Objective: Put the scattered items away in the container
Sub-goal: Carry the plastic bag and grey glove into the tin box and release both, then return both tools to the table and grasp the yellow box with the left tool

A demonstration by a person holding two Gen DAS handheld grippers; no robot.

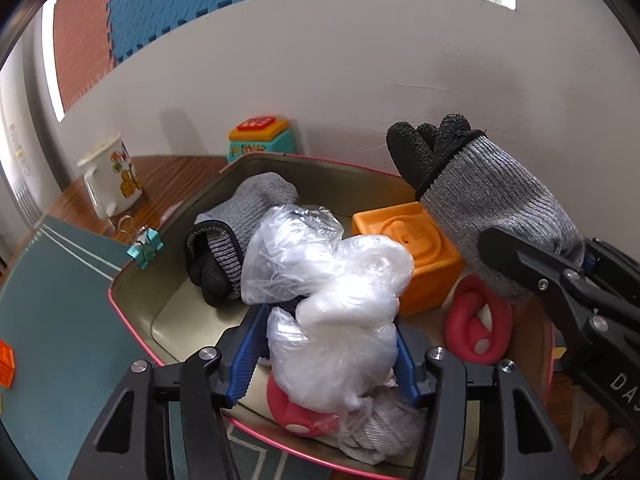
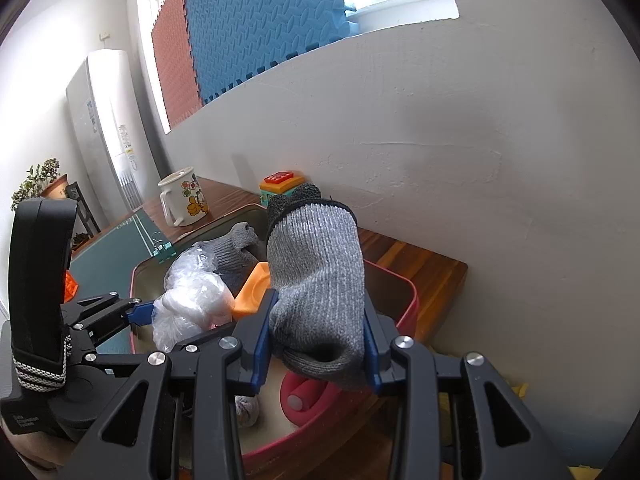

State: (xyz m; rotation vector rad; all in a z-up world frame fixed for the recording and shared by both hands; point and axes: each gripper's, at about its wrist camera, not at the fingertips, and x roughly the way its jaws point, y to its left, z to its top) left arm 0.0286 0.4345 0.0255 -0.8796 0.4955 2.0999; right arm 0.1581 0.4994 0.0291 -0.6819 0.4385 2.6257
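A pink-rimmed tin container (image 1: 132, 316) (image 2: 408, 300) sits on the table. It holds a grey glove (image 1: 248, 208), an orange block (image 1: 424, 256), red ring toys (image 1: 476, 320) and a grey cloth ball (image 1: 384, 432). My left gripper (image 1: 326, 344) is shut on a crumpled clear plastic bag (image 1: 336, 300) over the container. My right gripper (image 2: 318, 332) is shut on a second grey glove with black fingertips (image 2: 316, 272) (image 1: 492, 204), held upright above the container's right side. The left gripper (image 2: 144, 312) with the bag (image 2: 188, 304) also shows in the right wrist view.
A cartoon mug (image 1: 112, 176) (image 2: 184, 196), a teal binder clip (image 1: 146, 242) and a colourful toy block (image 1: 260, 136) stand beyond the container by the white wall. A green mat (image 1: 60, 300) carries an orange piece (image 1: 6, 364) at the left.
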